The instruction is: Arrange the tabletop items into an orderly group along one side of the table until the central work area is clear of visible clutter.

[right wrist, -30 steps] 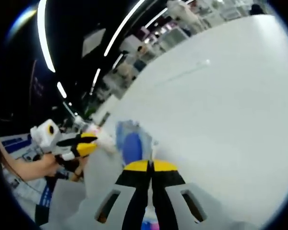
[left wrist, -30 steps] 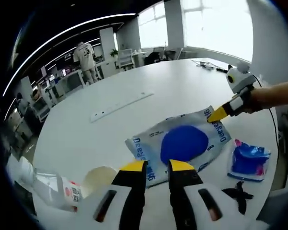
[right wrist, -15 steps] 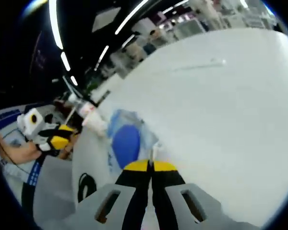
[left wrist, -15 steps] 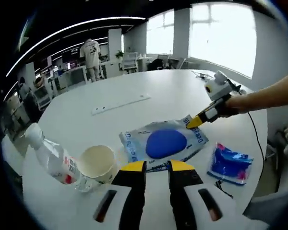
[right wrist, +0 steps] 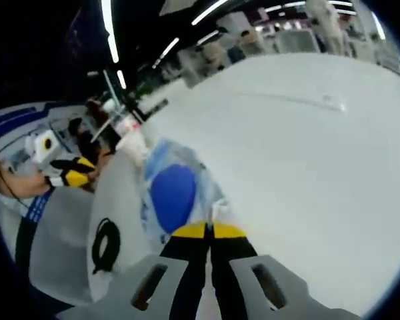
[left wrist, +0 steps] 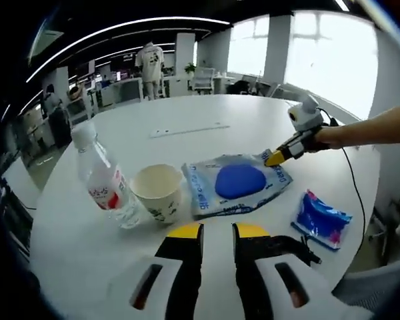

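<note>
The blue-and-white pouch [left wrist: 237, 187] lies just ahead of your left claw [left wrist: 217, 231], whose jaws stand a little apart and empty, its long axis crosswise, far corner clamped in your right claw [left wrist: 275, 159]; count one pouch, one paper cup [left wrist: 157, 192], one bottle [left wrist: 107, 180], one blue packet [left wrist: 321, 219], one ruler [left wrist: 190, 130].

In the left gripper view, a paper cup [left wrist: 158, 191] is set just right of a water bottle [left wrist: 105, 181]. A plastic pouch [left wrist: 237, 185] is laid right of the cup, with a small packet [left wrist: 321, 220] further right. A ruler [left wrist: 190, 129] is placed well behind them on the table [left wrist: 67, 227].
</note>
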`<state>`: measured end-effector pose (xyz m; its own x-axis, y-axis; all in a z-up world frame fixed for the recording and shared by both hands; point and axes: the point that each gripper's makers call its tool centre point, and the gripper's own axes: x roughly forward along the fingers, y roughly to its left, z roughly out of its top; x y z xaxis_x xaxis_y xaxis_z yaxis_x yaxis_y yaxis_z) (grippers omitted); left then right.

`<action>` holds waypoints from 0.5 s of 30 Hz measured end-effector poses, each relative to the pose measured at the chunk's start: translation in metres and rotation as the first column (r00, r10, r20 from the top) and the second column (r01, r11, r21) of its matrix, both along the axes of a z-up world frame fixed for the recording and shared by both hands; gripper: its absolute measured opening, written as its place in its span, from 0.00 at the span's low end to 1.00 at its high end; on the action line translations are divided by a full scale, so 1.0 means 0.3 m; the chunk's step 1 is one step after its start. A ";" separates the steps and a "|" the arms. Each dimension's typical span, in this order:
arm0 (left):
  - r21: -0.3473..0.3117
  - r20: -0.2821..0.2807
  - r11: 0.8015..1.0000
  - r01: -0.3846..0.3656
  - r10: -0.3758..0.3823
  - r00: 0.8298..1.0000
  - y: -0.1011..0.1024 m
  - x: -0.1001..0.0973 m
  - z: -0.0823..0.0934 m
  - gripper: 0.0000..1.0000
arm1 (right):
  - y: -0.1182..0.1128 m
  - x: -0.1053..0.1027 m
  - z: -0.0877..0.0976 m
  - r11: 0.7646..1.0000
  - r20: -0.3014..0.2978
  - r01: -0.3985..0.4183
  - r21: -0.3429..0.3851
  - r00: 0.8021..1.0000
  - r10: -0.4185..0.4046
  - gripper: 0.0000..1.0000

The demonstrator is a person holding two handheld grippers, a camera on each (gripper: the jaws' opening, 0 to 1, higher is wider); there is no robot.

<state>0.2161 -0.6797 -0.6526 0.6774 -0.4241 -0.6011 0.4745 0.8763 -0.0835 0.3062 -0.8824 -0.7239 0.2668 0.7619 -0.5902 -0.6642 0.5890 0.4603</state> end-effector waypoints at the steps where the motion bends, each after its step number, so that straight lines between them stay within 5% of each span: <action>1: 0.004 0.002 1.000 -0.005 0.005 1.000 0.005 0.003 0.000 0.17 | 0.000 -0.001 0.000 1.000 0.001 0.000 0.000 1.000 0.000 0.00; 10: 0.067 -0.002 0.995 -0.069 0.069 0.998 0.092 0.059 -0.063 0.19 | -0.001 -0.015 -0.004 1.000 0.032 -0.026 -0.010 0.999 0.026 0.00; 15: 0.046 -0.025 0.993 -0.108 0.109 0.994 0.144 0.125 -0.099 0.22 | -0.004 -0.019 -0.007 1.000 0.034 -0.028 -0.007 0.999 0.028 0.00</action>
